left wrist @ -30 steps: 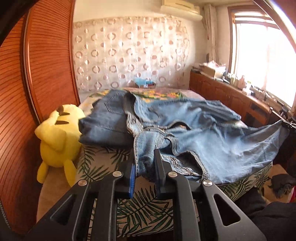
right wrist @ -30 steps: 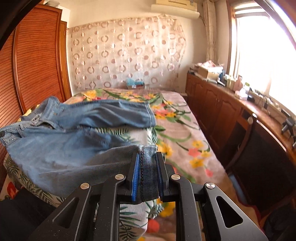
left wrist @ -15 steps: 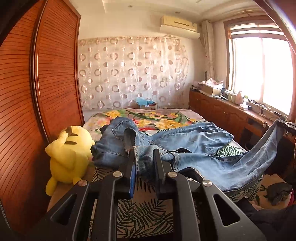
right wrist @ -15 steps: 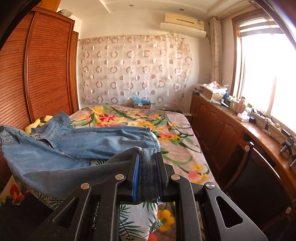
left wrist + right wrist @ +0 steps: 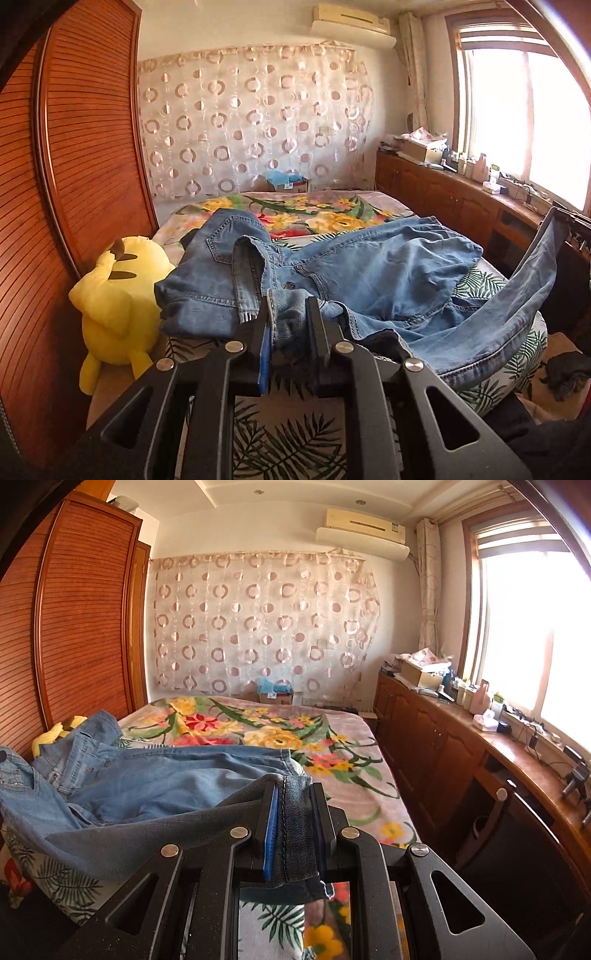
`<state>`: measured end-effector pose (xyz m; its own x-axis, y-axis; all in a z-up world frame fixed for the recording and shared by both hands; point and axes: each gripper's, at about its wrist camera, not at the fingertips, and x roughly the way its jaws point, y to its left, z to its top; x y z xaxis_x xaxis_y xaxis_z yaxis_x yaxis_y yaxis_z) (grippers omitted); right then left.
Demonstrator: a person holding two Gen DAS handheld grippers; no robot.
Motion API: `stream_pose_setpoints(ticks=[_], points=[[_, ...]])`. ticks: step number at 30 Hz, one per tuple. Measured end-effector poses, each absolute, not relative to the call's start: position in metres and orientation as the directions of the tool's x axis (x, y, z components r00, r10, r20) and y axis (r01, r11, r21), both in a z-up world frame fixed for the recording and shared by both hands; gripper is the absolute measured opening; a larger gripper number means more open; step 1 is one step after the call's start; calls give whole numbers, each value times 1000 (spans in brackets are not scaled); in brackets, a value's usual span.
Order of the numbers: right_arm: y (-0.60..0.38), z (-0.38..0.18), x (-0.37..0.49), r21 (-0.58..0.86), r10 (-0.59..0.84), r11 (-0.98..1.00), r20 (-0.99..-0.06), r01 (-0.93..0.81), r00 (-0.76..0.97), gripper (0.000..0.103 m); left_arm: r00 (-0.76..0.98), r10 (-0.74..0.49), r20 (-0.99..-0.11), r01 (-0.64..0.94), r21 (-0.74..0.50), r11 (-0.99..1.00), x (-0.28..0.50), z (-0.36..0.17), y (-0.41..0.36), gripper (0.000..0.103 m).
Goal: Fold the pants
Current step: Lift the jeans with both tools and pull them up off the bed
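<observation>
Blue jeans (image 5: 376,273) lie spread across the near end of the floral bed (image 5: 295,210). My left gripper (image 5: 290,314) is shut on the bunched waistband at the bed's near edge. My right gripper (image 5: 293,812) is shut on the hem of one leg (image 5: 295,805), which stretches away to the left toward the waist (image 5: 74,760). In the left wrist view that leg (image 5: 517,302) rises to the right toward the right gripper's dark body at the frame edge. The other leg (image 5: 207,757) lies flat across the bed.
A yellow plush toy (image 5: 118,295) leans between the bed and the wooden wardrobe (image 5: 74,184) on the left. A long wooden cabinet (image 5: 443,746) with clutter runs under the window on the right. A dark chair (image 5: 517,849) stands near the right gripper. Dark clothing (image 5: 565,373) lies on the floor.
Both grippers have pulled back and tilted up, still shut on the jeans. The jeans have slid toward the bed's near edge and more of the room shows.
</observation>
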<state>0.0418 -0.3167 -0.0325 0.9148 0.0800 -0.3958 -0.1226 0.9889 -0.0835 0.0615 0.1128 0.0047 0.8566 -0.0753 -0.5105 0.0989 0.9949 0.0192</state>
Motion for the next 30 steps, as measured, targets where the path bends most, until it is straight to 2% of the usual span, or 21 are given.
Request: stream_pose_setpoints(ticks=[9, 23, 30], points=[[-307, -27, 92, -100, 56, 990, -392, -103, 918, 17, 880, -91, -466, 88, -28, 996, 125, 12, 108, 17], [-294, -22, 163, -140, 38, 985, -396, -101, 917, 17, 862, -25, -507, 69, 70, 995, 191, 18, 108, 17], [-291, -23, 229, -119, 31, 988, -459, -97, 888, 17, 830, 19, -558, 33, 82, 996, 247, 3, 118, 17]])
